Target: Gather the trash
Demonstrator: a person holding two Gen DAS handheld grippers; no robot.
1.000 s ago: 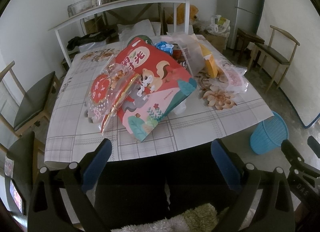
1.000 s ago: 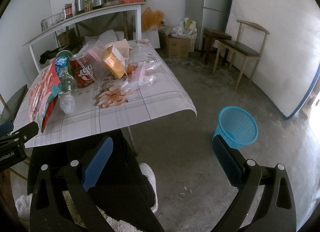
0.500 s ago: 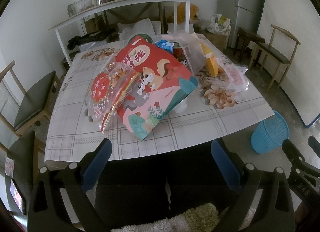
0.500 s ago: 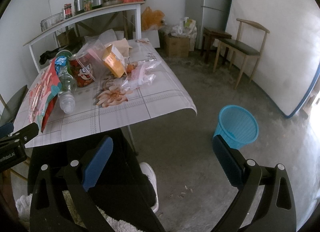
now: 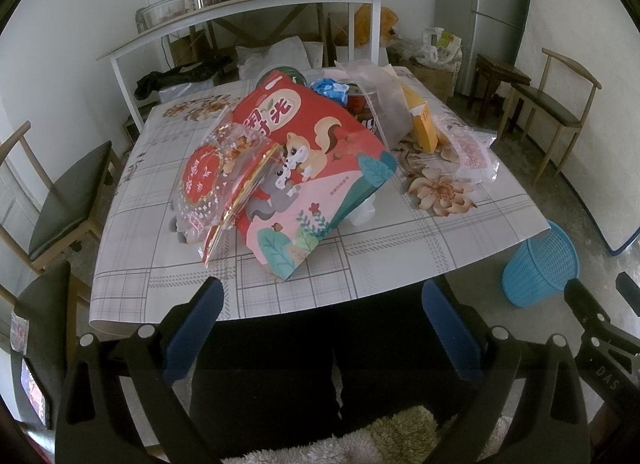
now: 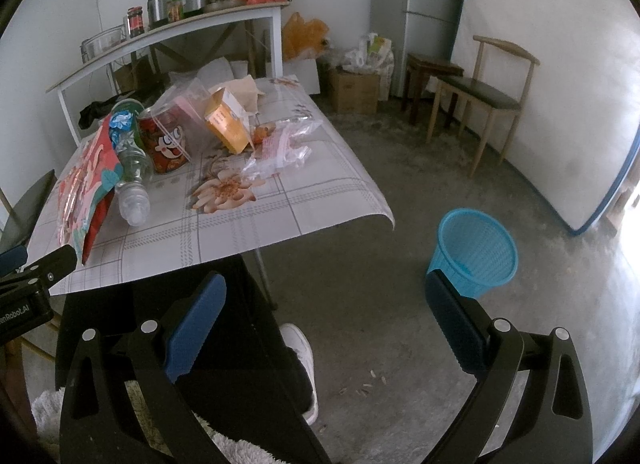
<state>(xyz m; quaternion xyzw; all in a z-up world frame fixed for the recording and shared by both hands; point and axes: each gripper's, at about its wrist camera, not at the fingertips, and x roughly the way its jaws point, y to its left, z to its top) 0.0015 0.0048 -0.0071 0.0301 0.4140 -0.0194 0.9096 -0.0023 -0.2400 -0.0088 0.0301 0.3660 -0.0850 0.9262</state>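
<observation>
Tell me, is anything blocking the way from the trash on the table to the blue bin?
Nothing visible is. The blue bin stands alone on bare floor past the table's corner. Both tongs, left and right, are open and empty, short of the trash pile.

One red snack bag [image 5: 308, 168], one bottle [image 6: 132, 180], one can [image 6: 164, 140], one blue basket [image 6: 476, 252], perhaps three clear wrappers.

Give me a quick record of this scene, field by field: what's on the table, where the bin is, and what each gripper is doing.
left gripper: open, empty, short of the table
right gripper: open, empty, above the floor
table: red squirrel snack bag, clear plastic bottle, red can, orange carton, clear plastic bags
bin: blue mesh basket, on the floor right of the table
task state: nothing picked up
</observation>
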